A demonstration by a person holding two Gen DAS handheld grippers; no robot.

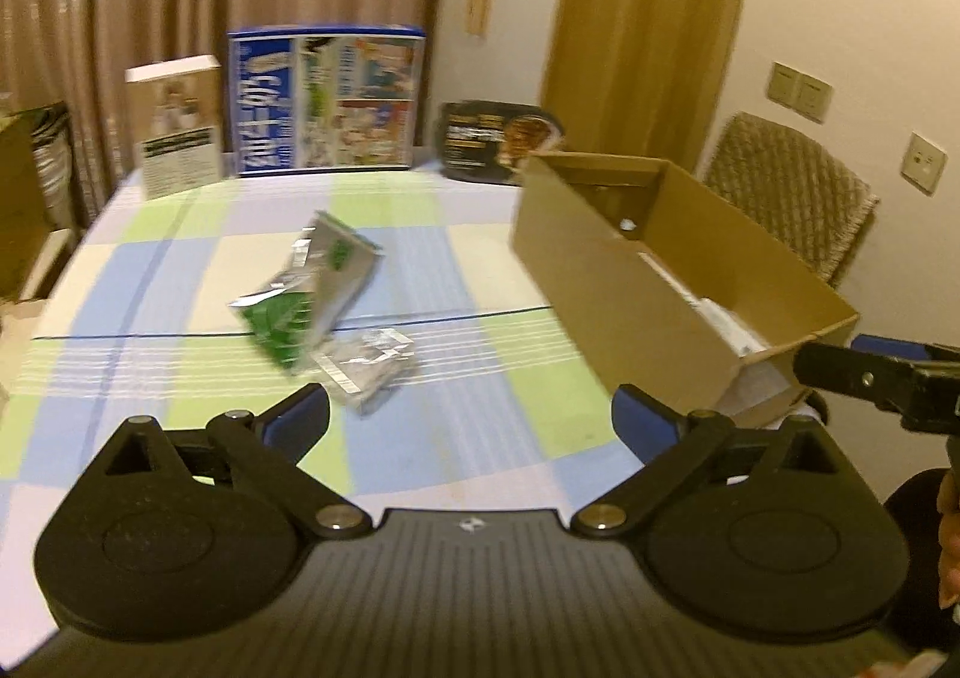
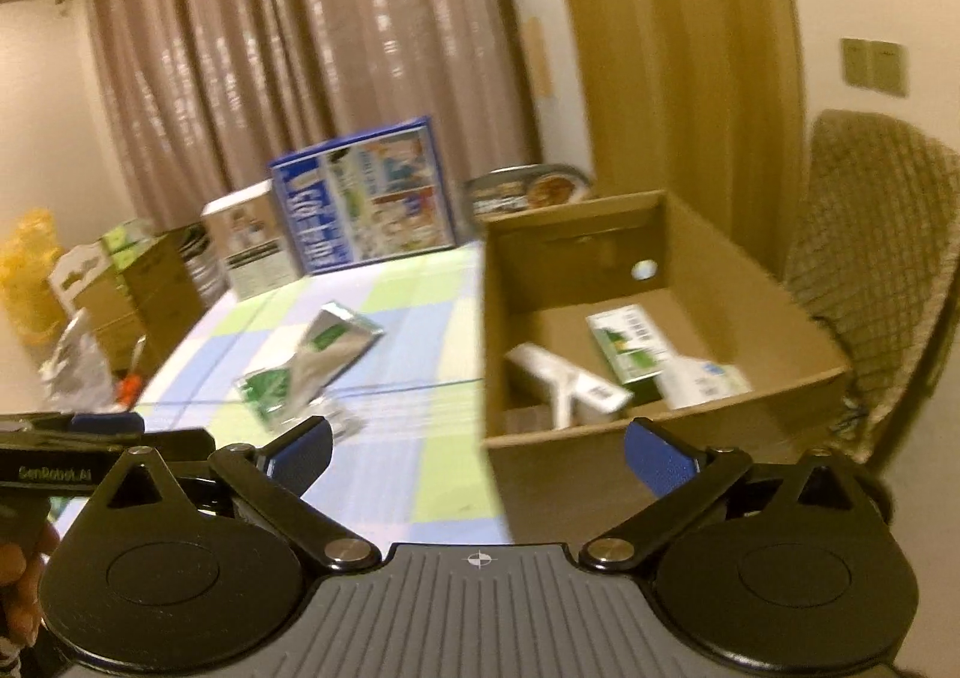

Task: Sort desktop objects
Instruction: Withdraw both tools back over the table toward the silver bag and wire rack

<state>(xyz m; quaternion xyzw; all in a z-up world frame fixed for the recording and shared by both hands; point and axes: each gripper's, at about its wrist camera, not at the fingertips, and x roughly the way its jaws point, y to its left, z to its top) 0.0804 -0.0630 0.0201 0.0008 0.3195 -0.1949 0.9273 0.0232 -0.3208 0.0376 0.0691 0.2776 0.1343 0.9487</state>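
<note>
Left of the open brown cardboard box (image 1: 576,258), two loose packets lie on the checked tablecloth (image 1: 180,270); both grippers are empty.

The crumpled silver-and-green foil pouch (image 1: 309,294) lies well left of the box, its long axis running from the near left toward the far right. A smaller clear plastic packet (image 1: 366,363) touches its near end. The left gripper (image 1: 471,414), fingers spread wide, points almost straight at both and looks the nearer. The right gripper (image 2: 477,450), also spread, faces the box's near wall. Motion blur hides the packet's print, and the items inside the box are hard to identify.
</note>
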